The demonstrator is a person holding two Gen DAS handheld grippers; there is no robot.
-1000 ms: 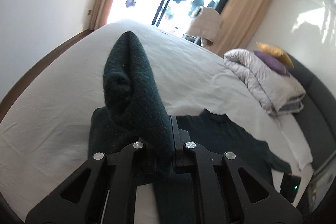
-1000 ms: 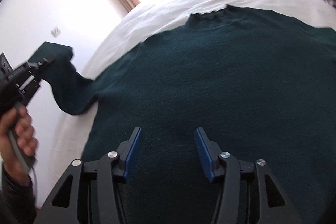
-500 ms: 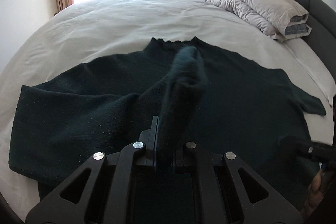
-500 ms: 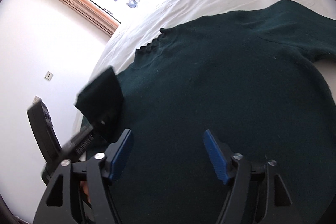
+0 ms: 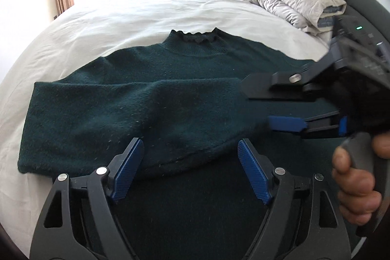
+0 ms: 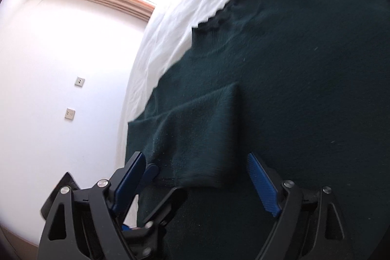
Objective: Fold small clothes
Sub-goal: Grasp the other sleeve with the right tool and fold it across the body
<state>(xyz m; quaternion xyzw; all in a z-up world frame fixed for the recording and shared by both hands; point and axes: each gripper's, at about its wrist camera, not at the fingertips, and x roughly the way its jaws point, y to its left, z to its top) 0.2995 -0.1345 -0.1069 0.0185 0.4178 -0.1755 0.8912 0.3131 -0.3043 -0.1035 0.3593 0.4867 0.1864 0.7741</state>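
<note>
Dark green sweater [image 5: 195, 65] lies flat on the white bed sheet [image 5: 121, 14], collar [image 5: 196, 37] away from the cameras. 1 sleeve [image 5: 136, 118] is laid across the chest; its cuff end [image 6: 195, 172] sits just in front of both tools.

Left gripper [image 5: 190, 169] — jaws wide, nothing between them, low over the sleeve's near edge. Right gripper [image 6: 195, 184] — jaws wide too, empty; in the left wrist view it comes in from the right with the right hand [image 5: 353, 177] on the grip.

Risks as I read it:
- Both tools crowd the same cuff. The left tool's finger already sits under the right one's in the right wrist view — a pinch or knock is likely if either closes now.
- Knit is thick and grabby. A pad dragging as it pulls away could hook the sleeve and undo the fold.
- The sleeve lies slightly bowed, not square to the body, so the next fold may lock in a skewed edge.
- The other sleeve is hidden in both views; can't tell whether it's folded.
</note>
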